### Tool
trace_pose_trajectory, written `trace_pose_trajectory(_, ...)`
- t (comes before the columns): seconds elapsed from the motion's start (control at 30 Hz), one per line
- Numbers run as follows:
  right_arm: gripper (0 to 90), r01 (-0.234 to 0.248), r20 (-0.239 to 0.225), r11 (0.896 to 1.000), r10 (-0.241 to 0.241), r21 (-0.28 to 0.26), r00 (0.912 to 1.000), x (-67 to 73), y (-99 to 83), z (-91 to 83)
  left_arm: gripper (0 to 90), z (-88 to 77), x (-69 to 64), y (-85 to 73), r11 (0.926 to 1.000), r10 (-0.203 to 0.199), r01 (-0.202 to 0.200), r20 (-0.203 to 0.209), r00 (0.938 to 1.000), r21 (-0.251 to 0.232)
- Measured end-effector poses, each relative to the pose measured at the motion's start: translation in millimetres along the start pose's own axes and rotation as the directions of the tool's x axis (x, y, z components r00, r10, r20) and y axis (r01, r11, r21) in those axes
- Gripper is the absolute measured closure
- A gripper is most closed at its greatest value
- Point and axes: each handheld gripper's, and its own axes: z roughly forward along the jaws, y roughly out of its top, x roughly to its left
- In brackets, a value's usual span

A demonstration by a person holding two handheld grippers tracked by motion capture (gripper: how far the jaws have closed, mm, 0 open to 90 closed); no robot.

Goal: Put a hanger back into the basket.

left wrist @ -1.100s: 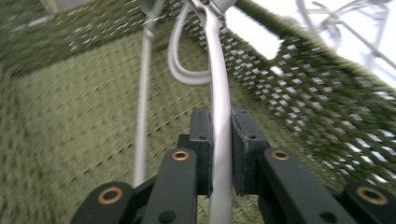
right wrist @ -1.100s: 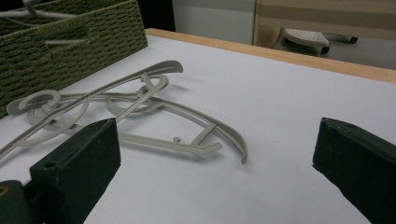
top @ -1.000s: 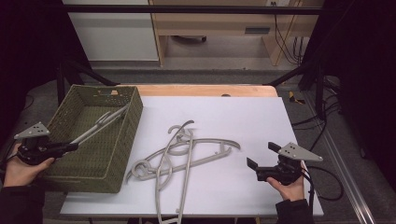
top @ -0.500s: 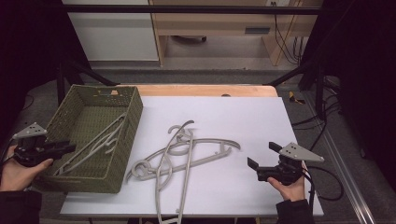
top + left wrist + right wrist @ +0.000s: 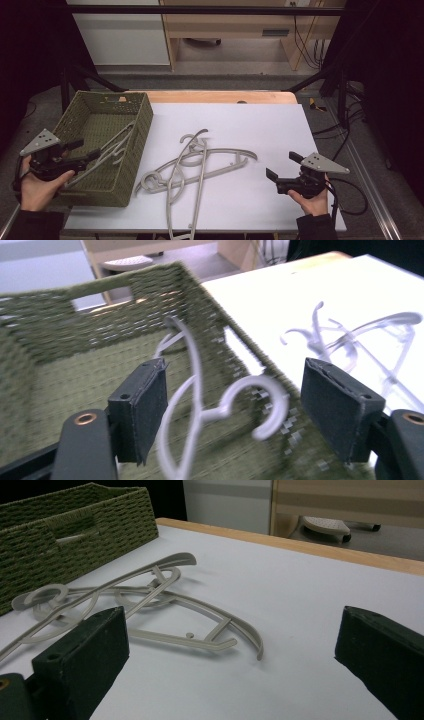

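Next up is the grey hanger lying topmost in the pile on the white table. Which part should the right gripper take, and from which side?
Take the hanger by its curved arm end, coming from the right gripper's side. That arm sweeps clear of the tangled hooks, with bare table around it for the open jaws.

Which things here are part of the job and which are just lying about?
In the job:
- basket
- hanger in the basket
- hangers on the table
- left tool, jaws just opened off the hanger
- right tool, open

Lying about:
- cables
- wooden furniture
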Motion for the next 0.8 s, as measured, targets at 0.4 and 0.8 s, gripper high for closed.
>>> trace_pose_trajectory(0.4, 1.0, -0.003, 0.006, 1.0, 0.003, 0.003, 1.0, -1.4, 0.0, -0.2, 10.4, 14.5, -57.1, 0.5, 0.9993, 0.014, -0.012, 0.05, 0.9987, -0.035)
trace_pose_trajectory(0.8, 0.8, -0.007, 0.01, 1.0, 0.007, 0.001, 0.9999, -1.9, 0.0, -1.2, 9.3, 30.0, -105.3, -10.5, 0.9971, 0.064, -0.058, 0.127, 0.9899, -0.049)
